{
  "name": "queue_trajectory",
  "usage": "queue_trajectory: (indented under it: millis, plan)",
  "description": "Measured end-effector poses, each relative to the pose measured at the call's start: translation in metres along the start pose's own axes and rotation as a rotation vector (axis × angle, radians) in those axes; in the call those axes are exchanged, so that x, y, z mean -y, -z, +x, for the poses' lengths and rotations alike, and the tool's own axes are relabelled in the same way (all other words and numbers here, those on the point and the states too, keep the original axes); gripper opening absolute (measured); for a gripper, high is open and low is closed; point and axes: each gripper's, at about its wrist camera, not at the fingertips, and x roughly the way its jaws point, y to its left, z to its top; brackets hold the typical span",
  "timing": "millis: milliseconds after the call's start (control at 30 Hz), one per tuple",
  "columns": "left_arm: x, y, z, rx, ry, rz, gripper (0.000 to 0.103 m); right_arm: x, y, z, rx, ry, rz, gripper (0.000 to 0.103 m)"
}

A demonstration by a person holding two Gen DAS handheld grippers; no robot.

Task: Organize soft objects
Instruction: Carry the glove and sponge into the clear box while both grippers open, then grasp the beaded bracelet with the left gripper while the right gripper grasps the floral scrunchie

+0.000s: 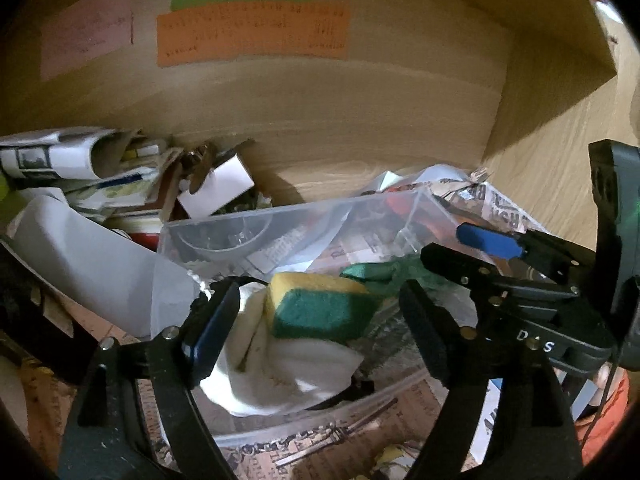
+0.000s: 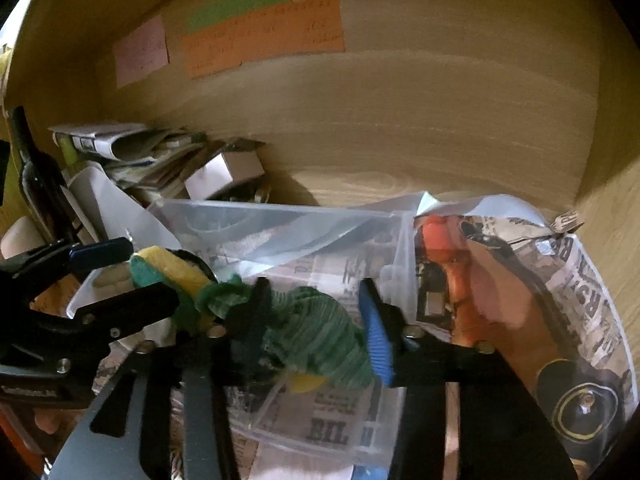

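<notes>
A clear plastic bin (image 1: 280, 216) stands on newspaper inside a wooden shelf. In it lie a yellow sponge with a green scrub side (image 1: 320, 308) and a white cloth (image 1: 288, 364). My left gripper (image 1: 320, 320) is open, its fingers either side of the sponge and over the cloth, holding nothing. My right gripper (image 2: 316, 316) is over the same bin (image 2: 280, 216) with a green ribbed cloth (image 2: 320, 336) between its fingers; the jaws stand wide and look open. The sponge shows at the left of the right wrist view (image 2: 168, 268). The right gripper shows in the left wrist view (image 1: 472, 248).
A pile of papers, a small white box (image 1: 216, 192) and a white sheet (image 1: 80, 256) crowd the back left. A dark bottle (image 2: 36, 184) stands at far left. An orange and black tool (image 2: 500, 300) lies on newspaper to the right. Coloured notes (image 1: 252, 32) are stuck on the back wall.
</notes>
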Motion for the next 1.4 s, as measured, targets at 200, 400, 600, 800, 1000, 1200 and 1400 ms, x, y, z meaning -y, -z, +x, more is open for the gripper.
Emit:
queue_trajectory:
  millis: [200, 400, 600, 800, 1000, 1200, 1400]
  plan:
    - [0.002, 0.001, -0.039, 0.081, -0.002, 0.008, 0.095, -0.006, -0.006, -0.033, 0.062, -0.006, -0.020, 0.070]
    - [0.002, 0.012, -0.074, 0.140, -0.008, 0.016, 0.101, -0.018, -0.002, -0.072, 0.131, -0.033, -0.042, 0.085]
    - [0.001, 0.034, -0.093, 0.132, -0.021, 0.013, 0.102, -0.029, 0.017, -0.089, 0.122, -0.067, -0.056, 0.086]
    - [0.001, 0.067, -0.095, 0.074, -0.058, 0.020, 0.102, -0.038, 0.046, -0.081, 0.033, -0.091, -0.064, 0.086]
    - [0.001, 0.106, -0.076, -0.053, -0.048, 0.000, 0.102, -0.042, 0.079, -0.052, -0.126, -0.104, -0.061, 0.086]
    - [0.001, 0.136, -0.059, -0.158, -0.049, -0.009, 0.102, -0.047, 0.098, -0.036, -0.227, -0.080, -0.109, 0.084]
    - [0.004, 0.149, -0.051, -0.188, -0.071, 0.001, 0.102, -0.042, 0.105, -0.033, -0.244, -0.046, -0.127, 0.080]
